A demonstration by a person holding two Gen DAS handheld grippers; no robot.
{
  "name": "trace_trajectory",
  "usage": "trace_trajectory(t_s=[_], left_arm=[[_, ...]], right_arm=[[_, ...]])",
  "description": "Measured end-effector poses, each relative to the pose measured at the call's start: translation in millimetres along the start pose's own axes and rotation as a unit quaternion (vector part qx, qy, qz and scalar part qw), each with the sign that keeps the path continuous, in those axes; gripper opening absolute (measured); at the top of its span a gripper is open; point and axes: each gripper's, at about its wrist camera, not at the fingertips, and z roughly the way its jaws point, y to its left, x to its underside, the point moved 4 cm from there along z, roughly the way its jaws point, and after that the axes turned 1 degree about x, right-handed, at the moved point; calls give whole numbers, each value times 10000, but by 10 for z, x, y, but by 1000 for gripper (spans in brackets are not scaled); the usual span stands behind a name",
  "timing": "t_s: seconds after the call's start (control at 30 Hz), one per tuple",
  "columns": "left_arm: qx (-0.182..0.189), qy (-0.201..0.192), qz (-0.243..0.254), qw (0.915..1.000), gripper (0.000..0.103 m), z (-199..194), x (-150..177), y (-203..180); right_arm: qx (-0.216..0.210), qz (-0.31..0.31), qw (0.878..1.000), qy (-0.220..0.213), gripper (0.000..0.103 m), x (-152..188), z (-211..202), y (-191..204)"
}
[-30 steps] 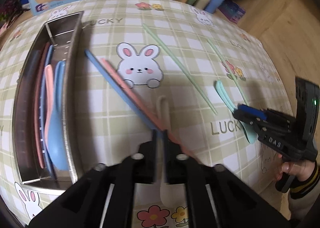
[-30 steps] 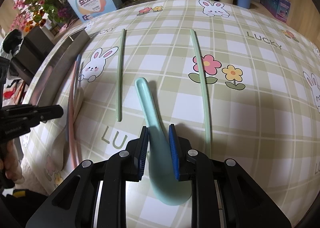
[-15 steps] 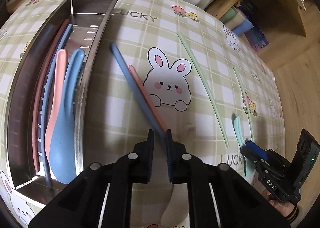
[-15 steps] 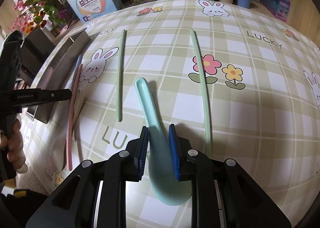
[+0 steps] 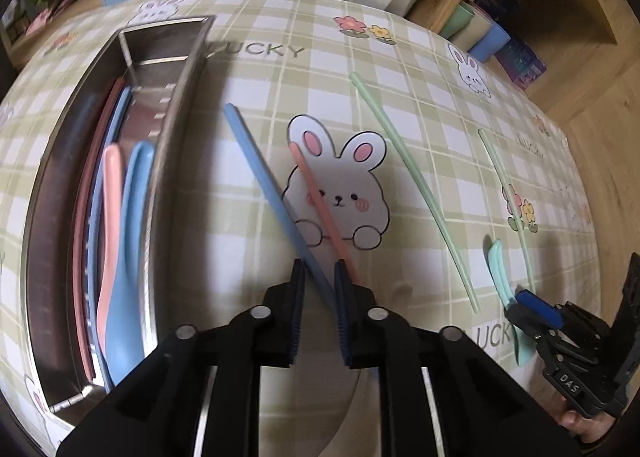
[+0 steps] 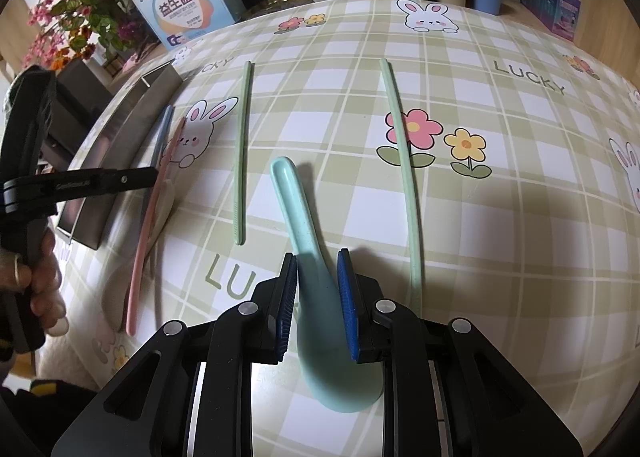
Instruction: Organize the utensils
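The blue chopstick [image 5: 276, 193] runs from the left gripper [image 5: 318, 289] up toward eleven o'clock across the checked tablecloth [image 5: 248, 217], its near end clamped between the narrowed jaws; the gripper is grasping it, and whether the stick has left the cloth cannot be told. Just to its right the pink chopstick [image 5: 320, 201] lies over the printed rabbit, passing outside the right-hand pad, so it looks free. At nine o'clock the steel utensil tray [image 5: 176, 129] already holds a pink spoon [image 5: 110, 217], a blue spoon [image 5: 134, 241] and a chopstick of each of those colours along its far wall. Farther out, toward two and three o'clock, two green chopsticks [image 5: 416, 185] wait on the cloth. The right gripper [image 6: 318, 297] straddles the mint spoon [image 6: 316, 297], pads at the spoon's sides and apparently clenched on it as it rests on the table. A white spoon [image 6: 160, 213] lies under the pink chopstick. Roughly half appears sorted; six pieces remain outside the tray.
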Motion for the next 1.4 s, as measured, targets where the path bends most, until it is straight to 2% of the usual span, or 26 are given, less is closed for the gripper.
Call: trace_trajectory(t_s=[0.1,0.53,0.67,0.83,1.27,1.4], left_arm=[[103,40,177,9998,10,27,20,-103],[-293,-97,606,9977,11,88,-9,-220],[-48,-239,368,9990,5,28,12,-163],[159,-500,338,9980,5,-181,25,-157],[591,-546,-46,9967,5,-356,123,-40],[691,-605,-60,9958,5,-407,138,-56]], right_arm=[[-13,6,10000,-4,21,-1,-2,-1],[-36,15,10000,-27,21,6,-8,-9],[-40,0,10000,-62,21,16,-17,-14],[141,-183,9997,15,21,5,-8,46],[424,-656,9968,154,23,20,15,166],[397,-601,9973,115,18,-1,11,135]])
